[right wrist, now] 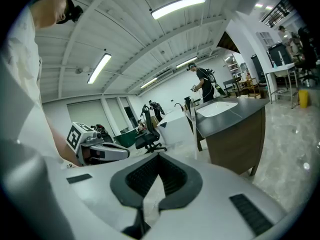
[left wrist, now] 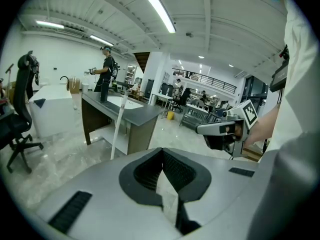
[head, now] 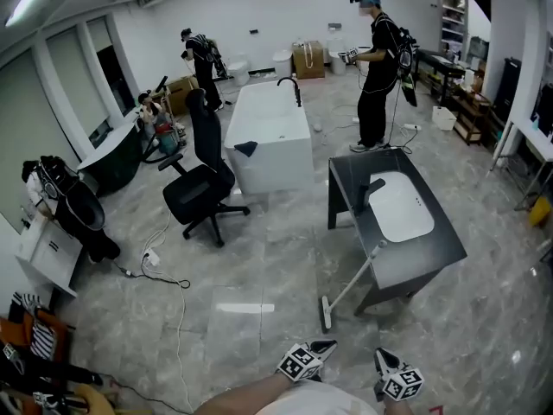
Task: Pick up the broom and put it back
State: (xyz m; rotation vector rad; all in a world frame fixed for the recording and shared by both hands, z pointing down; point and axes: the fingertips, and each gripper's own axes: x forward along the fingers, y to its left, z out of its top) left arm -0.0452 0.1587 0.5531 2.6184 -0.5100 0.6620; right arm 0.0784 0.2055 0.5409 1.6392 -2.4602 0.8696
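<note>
The broom (head: 350, 285) has a white handle that leans against the front left corner of a dark sink cabinet (head: 436, 247), and its head rests on the floor. My left gripper (head: 321, 347) and right gripper (head: 381, 358) show at the bottom edge of the head view, short of the broom head and apart from it. Seen from the left gripper (left wrist: 162, 153), the jaws are shut and hold nothing, and the broom handle (left wrist: 118, 126) stands ahead on the left. The right gripper (right wrist: 159, 159) is also shut and holds nothing, with the broom handle (right wrist: 191, 125) ahead of it.
A white bathtub (head: 270, 137) and a black office chair (head: 200, 187) stand beyond on the left. A person (head: 377, 67) stands behind the cabinet, and another is at the back left. A cable (head: 178, 318) trails over the marble floor. Shelves and tables line the right wall.
</note>
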